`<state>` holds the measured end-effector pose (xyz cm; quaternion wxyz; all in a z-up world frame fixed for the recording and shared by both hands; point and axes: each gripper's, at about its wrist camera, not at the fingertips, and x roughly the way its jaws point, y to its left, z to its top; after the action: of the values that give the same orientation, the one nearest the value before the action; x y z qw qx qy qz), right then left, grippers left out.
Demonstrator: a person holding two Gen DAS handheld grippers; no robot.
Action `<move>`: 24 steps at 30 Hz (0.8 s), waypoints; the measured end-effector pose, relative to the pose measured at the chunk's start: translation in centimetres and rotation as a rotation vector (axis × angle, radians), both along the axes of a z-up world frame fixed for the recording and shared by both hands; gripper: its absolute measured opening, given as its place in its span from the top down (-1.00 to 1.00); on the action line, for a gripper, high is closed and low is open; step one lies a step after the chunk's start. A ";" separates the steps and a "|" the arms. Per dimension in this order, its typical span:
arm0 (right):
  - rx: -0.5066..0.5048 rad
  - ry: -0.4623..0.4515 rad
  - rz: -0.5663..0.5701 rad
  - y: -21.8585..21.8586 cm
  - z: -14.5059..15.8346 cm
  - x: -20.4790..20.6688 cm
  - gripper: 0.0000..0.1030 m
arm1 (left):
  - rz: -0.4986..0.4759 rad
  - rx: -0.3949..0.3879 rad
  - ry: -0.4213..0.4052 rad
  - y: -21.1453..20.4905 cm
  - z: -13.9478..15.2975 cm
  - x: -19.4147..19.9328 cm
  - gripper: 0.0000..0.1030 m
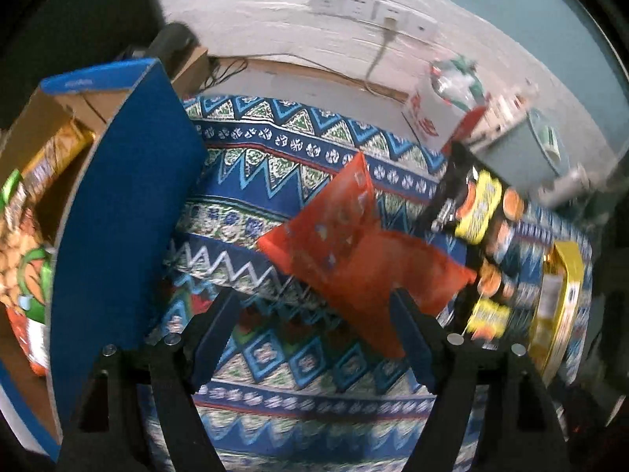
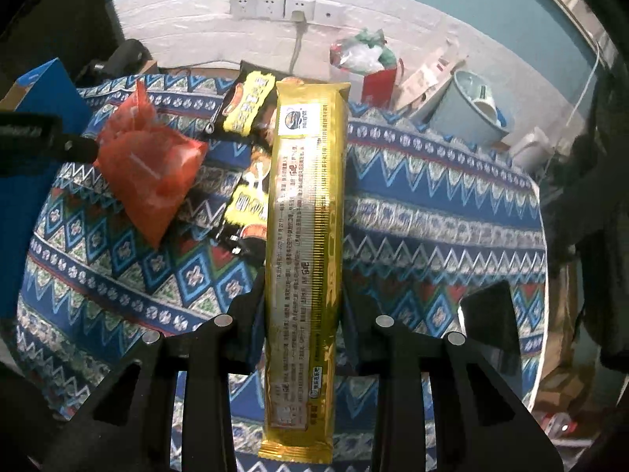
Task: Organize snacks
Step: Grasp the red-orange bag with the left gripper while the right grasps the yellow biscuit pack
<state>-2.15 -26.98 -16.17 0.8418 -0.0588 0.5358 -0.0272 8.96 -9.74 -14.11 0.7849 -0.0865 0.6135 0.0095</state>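
Your right tongs (image 2: 302, 303) are clamped mid-length on the long gold snack pack (image 2: 306, 212), both ends overhanging, so it may pivot or slip, while your left tongs (image 1: 314, 314) gape empty just short of the orange pouch (image 1: 354, 251).

Wall (image 2: 188, 35): white, rough, teal above
Sockets (image 2: 271, 7): in a row, one cable plugged in
Table cloth (image 2: 432, 212): blue zigzag pattern
Bucket (image 2: 468, 114): pale blue, behind table
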 end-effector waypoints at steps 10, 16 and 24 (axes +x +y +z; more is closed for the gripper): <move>-0.008 -0.022 0.034 -1.2 1.2 2.0 0.41 | 0.141 -0.149 0.069 -2.3 -2.2 2.6 -0.67; 0.012 -0.028 0.010 -2.2 1.3 2.2 0.41 | 0.083 -0.069 0.146 -3.9 -5.1 2.9 -0.79; 0.044 -0.033 -0.026 -3.0 1.5 2.0 0.41 | 0.023 -0.123 0.165 -3.2 -6.0 2.4 -0.59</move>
<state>-0.18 -30.02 -14.70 0.8513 -0.0328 0.5229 -0.0275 11.34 -12.94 -20.08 0.7247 -0.1407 0.6744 -0.0121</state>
